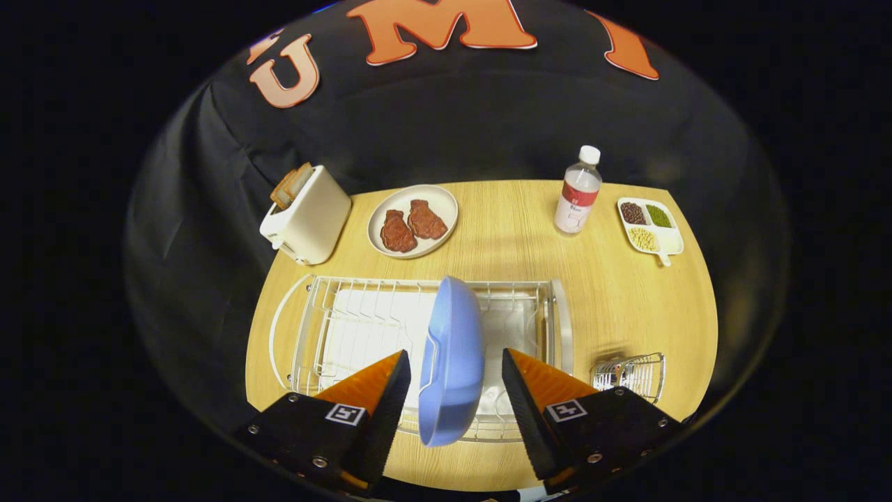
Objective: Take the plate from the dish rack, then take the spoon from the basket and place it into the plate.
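The blue plate (pixel 451 362) stood on edge in the wire dish rack (pixel 348 328), directly between the jaws of the gripper (pixel 456 380), its rim rising above and beyond their tips. The jaws were spread wide, one on each side of the plate; a narrow gap showed on the left and a slightly wider one on the right, so neither pad appeared to press on it, though the fisheye made the left gap hard to judge. They had hold of nothing.

The rack lay across the near half of the wooden worktop (pixel 613 300), its white drip tray showing through the wires. The small wire basket (pixel 629 376) sat on the worktop just right of the rack, beside the right jaw; whether a spoon lay inside could not be made out.

At the far left stood a white toaster (pixel 306 216) with bread slices sticking up from its slots. To its right a pale round plate (pixel 412 221) carried two brown meat-like pieces. Farther right stood a clear bottle (pixel 578 192) with a white cap, and at the far right corner a white divided dish (pixel 650 225) held dark, green and yellow beans. None of these stood between the jaws and the blue plate.
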Tool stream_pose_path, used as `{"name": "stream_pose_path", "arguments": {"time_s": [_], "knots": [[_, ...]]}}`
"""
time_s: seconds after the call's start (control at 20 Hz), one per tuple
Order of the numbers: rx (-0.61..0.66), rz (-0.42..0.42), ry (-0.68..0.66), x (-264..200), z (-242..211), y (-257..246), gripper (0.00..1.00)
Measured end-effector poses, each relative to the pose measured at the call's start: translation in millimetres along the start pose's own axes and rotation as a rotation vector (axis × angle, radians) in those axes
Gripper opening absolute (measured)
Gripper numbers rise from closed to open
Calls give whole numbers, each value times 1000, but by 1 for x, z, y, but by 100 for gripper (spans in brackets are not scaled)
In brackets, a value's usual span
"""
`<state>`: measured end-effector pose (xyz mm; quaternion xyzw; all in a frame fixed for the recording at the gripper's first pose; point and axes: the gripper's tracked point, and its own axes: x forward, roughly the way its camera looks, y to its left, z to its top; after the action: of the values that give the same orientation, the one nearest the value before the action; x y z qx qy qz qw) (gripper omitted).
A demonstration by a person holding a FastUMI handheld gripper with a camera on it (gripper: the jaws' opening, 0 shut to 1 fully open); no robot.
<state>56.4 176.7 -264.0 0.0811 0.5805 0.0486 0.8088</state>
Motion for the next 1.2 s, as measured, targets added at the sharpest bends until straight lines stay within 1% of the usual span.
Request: {"name": "stream_pose_path", "arguments": {"time_s": [0.15,0.25,0.35,0.4,0.5,0.6,0.7,0.85,0.9,0.95,1.0,1.2], "knots": [[4,-30,78,20,-11,4,71],[-8,-64,123,31,-22,3,65],[-6,-103,154,36,-29,0,57],[8,-117,177,37,-34,-1,48],[49,-131,192,34,-34,-1,37],[61,-147,153,27,-23,-4,34],[74,-163,115,16,-15,-8,34],[62,-216,47,1,-5,-24,33],[66,-205,26,-7,-2,-22,30],[87,-175,27,-14,-2,-16,28],[99,-153,13,-22,-2,-13,28],[111,-122,-45,-55,-7,-19,27]]}}
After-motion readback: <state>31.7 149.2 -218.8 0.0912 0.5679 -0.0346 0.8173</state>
